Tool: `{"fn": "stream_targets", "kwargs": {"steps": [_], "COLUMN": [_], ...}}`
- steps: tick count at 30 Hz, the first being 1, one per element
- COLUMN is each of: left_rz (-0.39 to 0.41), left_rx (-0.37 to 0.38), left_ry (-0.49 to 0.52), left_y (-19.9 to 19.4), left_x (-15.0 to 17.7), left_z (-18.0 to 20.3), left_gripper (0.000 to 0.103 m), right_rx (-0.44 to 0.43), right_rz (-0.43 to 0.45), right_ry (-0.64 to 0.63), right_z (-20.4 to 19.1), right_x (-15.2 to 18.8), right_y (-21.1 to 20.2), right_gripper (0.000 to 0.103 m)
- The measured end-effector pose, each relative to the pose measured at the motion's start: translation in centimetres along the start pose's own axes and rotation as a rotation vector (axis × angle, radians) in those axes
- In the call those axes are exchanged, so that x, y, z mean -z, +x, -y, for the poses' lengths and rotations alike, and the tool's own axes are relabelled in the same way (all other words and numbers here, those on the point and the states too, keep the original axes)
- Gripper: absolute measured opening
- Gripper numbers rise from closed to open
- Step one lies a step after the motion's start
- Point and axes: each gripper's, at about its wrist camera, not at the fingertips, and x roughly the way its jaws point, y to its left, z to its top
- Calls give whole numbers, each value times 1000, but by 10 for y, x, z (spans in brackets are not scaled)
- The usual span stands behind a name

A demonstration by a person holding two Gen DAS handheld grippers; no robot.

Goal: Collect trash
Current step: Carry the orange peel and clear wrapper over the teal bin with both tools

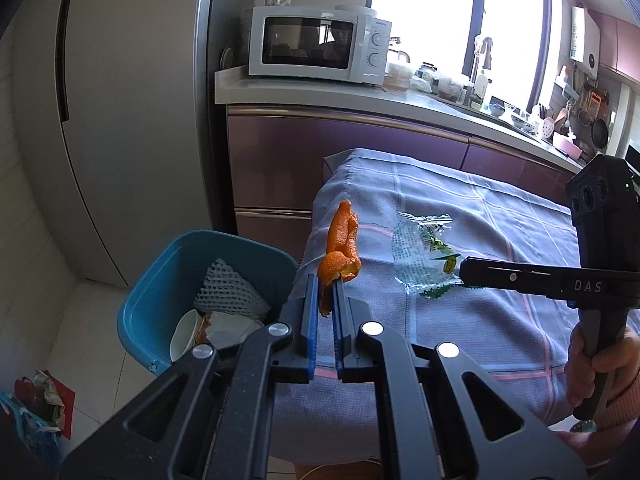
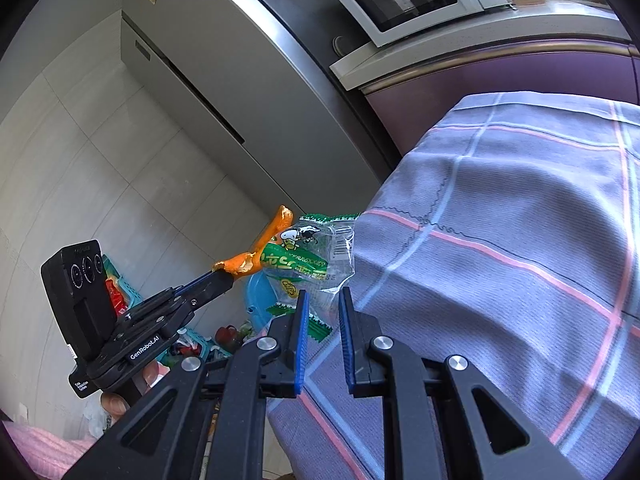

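Observation:
My left gripper [image 1: 327, 282] is shut on an orange peel [image 1: 340, 248] and holds it above the table's left edge, beside the blue trash bin [image 1: 160, 280]. The peel also shows in the right wrist view [image 2: 260, 252], held by the left gripper [image 2: 218, 276]. A clear plastic wrapper with green print [image 1: 424, 256] lies on the purple checked tablecloth [image 1: 480, 320]. My right gripper [image 2: 323, 298] is open with its fingers around the near end of the wrapper [image 2: 312, 256]. In the left wrist view the right gripper [image 1: 464, 274] touches the wrapper's right side.
The bin holds white foam netting [image 1: 228, 288], a white cup and paper. A grey fridge [image 1: 120, 120] stands behind it. A microwave [image 1: 316, 44] sits on the purple-fronted counter. Baskets and packets lie on the floor [image 2: 192, 344].

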Motion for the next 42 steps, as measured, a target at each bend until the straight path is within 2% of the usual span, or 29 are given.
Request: {"fn": "stream_targets", "kwargs": {"steps": [11, 42], "left_rz": [-9, -45], "left_rx": [-72, -131], "left_ry": [-43, -110], "left_y": [1, 11], "left_x": [5, 18], "left_z": [-33, -67], "left_gripper": [7, 7], "right_rx": [-27, -49], "right_rz": [-43, -119], "right_ry": [-41, -77], "right_z": [-18, -38], "right_x": [-5, -19], "right_y": [22, 74], "right_gripper": [14, 14]}}
